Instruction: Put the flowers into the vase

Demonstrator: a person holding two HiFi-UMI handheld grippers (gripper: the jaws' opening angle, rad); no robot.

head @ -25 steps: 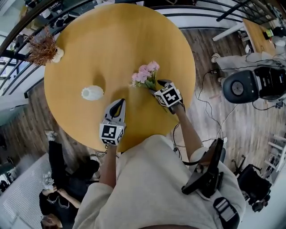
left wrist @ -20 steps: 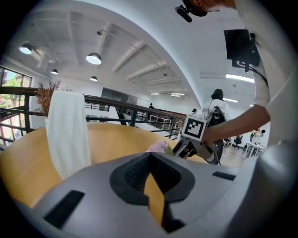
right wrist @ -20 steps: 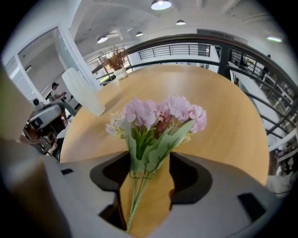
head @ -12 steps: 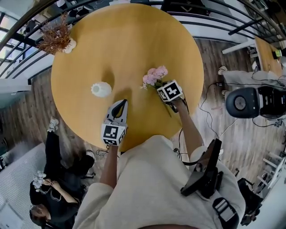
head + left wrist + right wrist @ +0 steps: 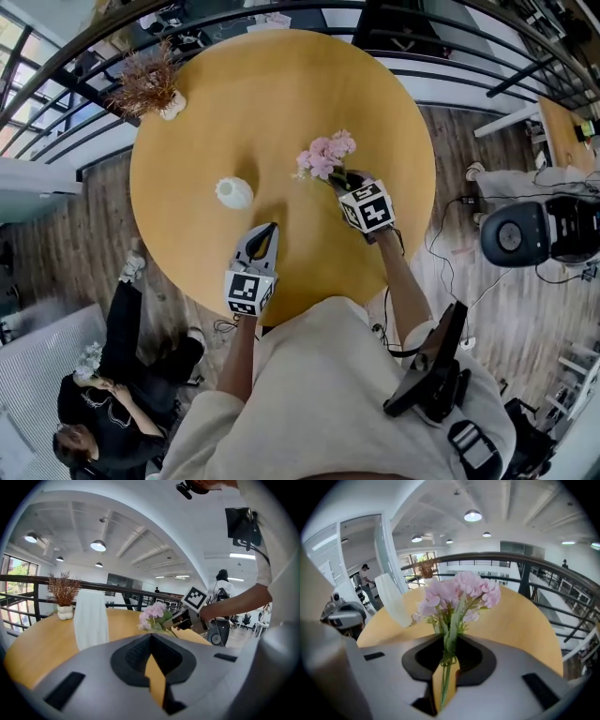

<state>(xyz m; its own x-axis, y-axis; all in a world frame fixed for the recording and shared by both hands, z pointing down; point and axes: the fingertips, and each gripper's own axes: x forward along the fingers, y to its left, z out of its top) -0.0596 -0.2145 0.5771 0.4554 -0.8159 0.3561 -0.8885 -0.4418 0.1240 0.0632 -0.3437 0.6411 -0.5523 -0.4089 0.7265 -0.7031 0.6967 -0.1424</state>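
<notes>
The table (image 5: 281,103) is showing a smooth, matt wooden top. The vase (image 5: 234,193) is looking matt white, and the flowers (image 5: 325,156) cloth-like. The left gripper (image 5: 269,227) and right gripper (image 5: 340,177) are showing matt grey plastic shells. The floor (image 5: 89,234) is showing wood planks.

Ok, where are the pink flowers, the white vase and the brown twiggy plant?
pink flowers (image 5: 325,156), head view, on the blossoms.
white vase (image 5: 234,193), head view, on its top, seen from above.
brown twiggy plant (image 5: 148,82), head view, on the dry twigs.

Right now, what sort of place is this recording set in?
Probably an upper-floor gallery in an office or public building: a round wooden table stands beside a black railing, with ceiling lamps overhead.
</notes>
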